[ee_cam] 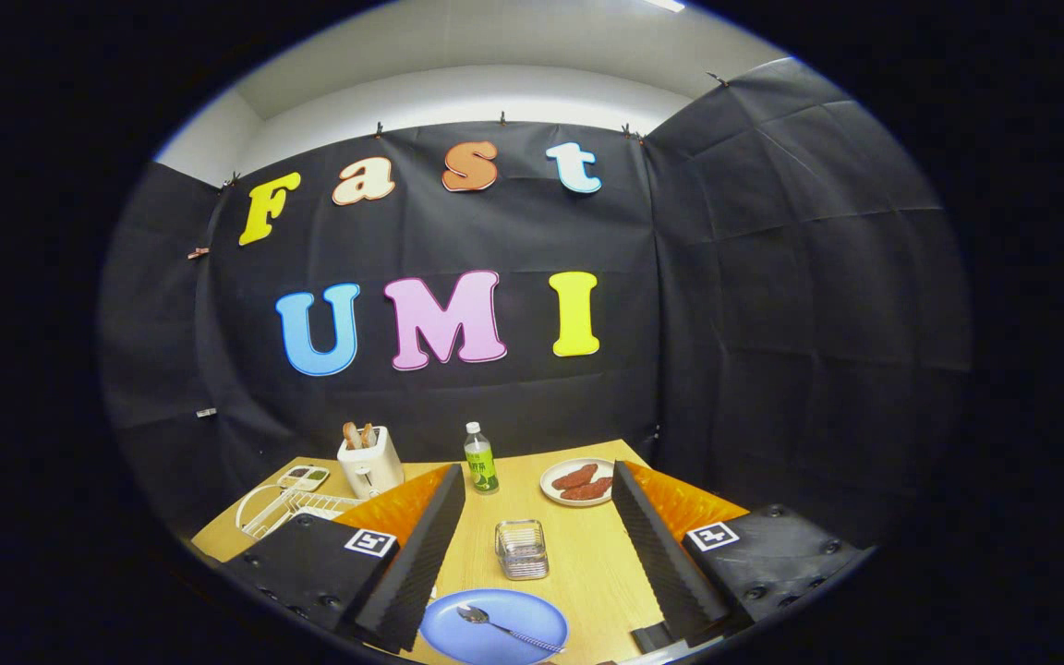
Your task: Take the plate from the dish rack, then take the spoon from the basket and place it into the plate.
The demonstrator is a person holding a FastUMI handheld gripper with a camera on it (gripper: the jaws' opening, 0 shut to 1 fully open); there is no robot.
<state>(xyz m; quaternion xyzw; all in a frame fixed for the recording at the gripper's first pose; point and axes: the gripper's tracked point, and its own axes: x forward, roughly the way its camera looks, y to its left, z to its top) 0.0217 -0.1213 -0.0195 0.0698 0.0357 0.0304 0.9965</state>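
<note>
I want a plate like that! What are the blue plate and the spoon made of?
The plate, between the open tool's fingers, looks like plastic: flat matte blue, soft glare. The spoon lying in it looks like metal, with a shiny silvery bowl; its handle seems twisted or beaded.

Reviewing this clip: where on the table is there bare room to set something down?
Bare wood lies between the bottle and the basket, and right of the basket, below the plate of sausages. It is crowded on the left, around the toaster and dish rack. The open claw straddles the basket; the blue plate holds the spoon.
</note>
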